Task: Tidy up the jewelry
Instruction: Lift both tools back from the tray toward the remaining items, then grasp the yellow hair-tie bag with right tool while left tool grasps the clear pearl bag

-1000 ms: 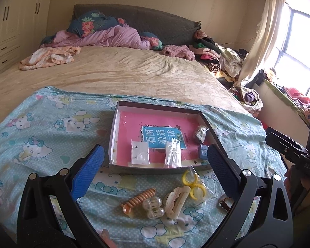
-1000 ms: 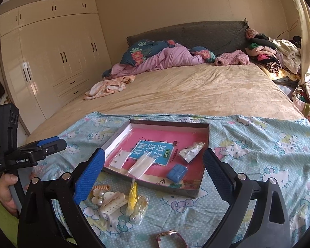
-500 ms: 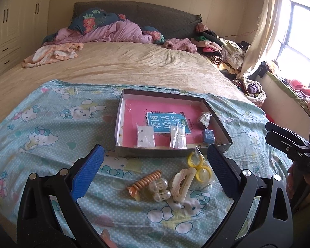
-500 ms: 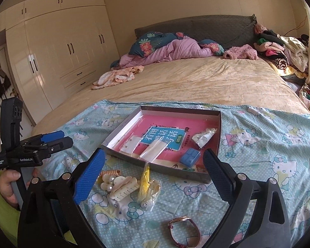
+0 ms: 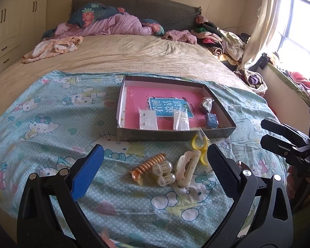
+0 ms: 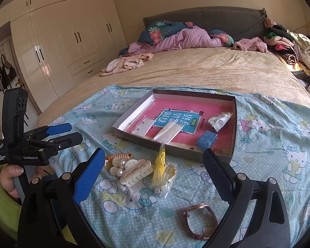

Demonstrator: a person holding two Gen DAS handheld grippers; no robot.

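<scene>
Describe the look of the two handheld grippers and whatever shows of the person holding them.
Both the left gripper and right gripper are black plastic frames with silver pivot screws. Each has one finger faced with a blue ribbed pad, the other dark. White "GenRobot.AI" lettering marks the left one's side. The person's left hand is bare, with a lime-green sleeve. No cables visible.

- Shallow grey box with pink floor, lying flat on the bed, holding two clear packets, a crumpled silver bag and a small blue case.
- Just before its near wall: orange spiral tie, pearl clips, cream claw clip, yellow rings.
- Rose-gold watch, apart, nearer.
</scene>
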